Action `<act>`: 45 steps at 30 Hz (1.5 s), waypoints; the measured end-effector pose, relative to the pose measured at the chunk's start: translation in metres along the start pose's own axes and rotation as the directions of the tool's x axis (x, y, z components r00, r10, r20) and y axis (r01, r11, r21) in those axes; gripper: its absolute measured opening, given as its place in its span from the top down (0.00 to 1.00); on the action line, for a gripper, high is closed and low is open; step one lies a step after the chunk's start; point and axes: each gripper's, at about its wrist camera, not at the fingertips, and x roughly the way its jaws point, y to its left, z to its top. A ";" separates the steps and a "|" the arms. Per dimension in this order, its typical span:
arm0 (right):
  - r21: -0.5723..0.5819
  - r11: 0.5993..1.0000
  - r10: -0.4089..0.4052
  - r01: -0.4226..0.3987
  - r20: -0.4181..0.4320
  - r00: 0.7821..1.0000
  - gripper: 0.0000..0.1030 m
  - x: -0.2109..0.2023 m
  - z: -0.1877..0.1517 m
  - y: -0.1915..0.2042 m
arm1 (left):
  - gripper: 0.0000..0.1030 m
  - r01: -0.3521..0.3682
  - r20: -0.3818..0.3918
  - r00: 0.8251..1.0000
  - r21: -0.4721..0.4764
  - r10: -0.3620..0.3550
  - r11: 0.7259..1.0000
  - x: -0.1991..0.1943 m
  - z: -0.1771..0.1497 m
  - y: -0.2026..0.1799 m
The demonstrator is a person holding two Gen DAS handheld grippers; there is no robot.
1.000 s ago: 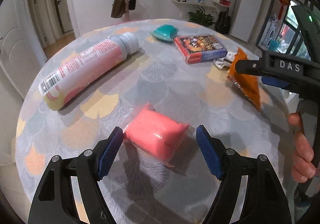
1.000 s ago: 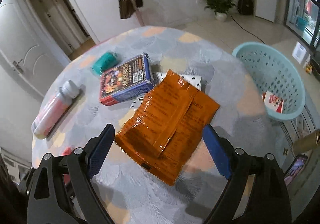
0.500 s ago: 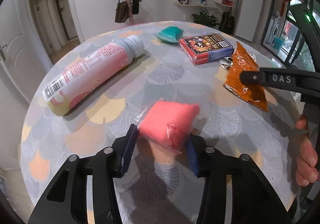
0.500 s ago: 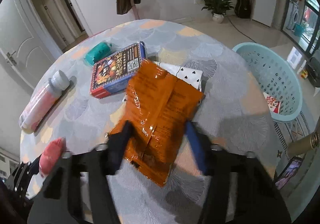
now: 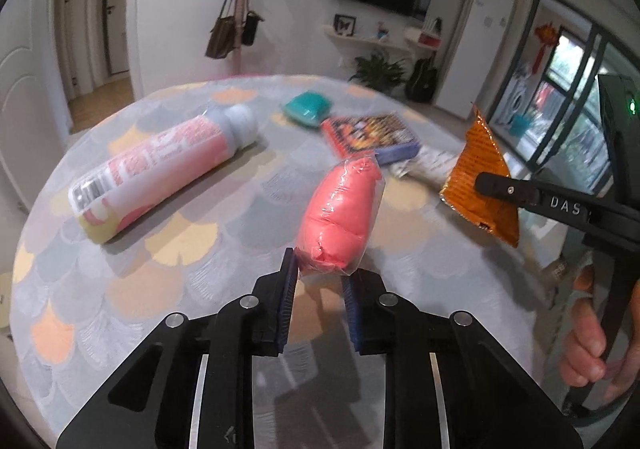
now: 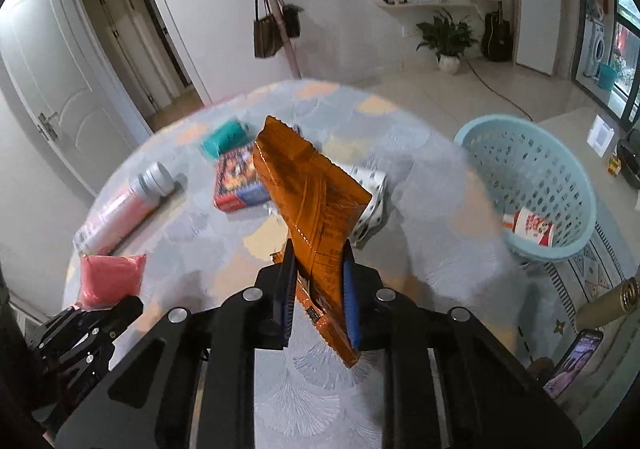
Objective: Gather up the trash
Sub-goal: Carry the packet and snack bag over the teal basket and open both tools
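My left gripper [image 5: 318,275] is shut on a pink plastic-wrapped packet [image 5: 340,217] and holds it above the round table [image 5: 120,289]. The packet also shows in the right wrist view [image 6: 110,279]. My right gripper [image 6: 318,269] is shut on an orange snack wrapper [image 6: 312,201], lifted off the table; the wrapper shows at the right of the left wrist view [image 5: 482,181]. A light blue basket [image 6: 532,185] stands on the floor right of the table with a red and white cup [image 6: 530,225] inside.
On the table lie a pink and white bottle [image 5: 160,165], a teal object [image 5: 308,111], a colourful card box [image 5: 370,137] and playing cards [image 6: 370,201]. A phone [image 6: 572,363] is at the lower right.
Both grippers closed from open: the left on the pink packet, the right on the orange wrapper. Both items have been lifted off the table.
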 end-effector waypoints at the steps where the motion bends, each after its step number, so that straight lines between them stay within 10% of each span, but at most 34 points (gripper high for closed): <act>1: 0.002 1.000 0.004 -0.004 0.020 1.000 0.83 -0.007 0.002 -0.002 | 0.80 0.011 0.010 1.000 0.001 -0.011 1.000 -0.002 0.003 -0.002; 25: 0.211 0.965 -0.206 0.156 0.236 0.950 0.83 -0.062 0.060 -0.148 | 0.80 0.230 0.022 0.969 0.277 -0.245 0.933 0.058 0.110 -0.165; 45: 0.455 0.842 -0.302 0.291 -0.050 0.952 0.81 0.071 0.042 -0.297 | 0.79 0.350 -0.331 0.910 0.289 -0.250 0.891 0.249 0.125 -0.274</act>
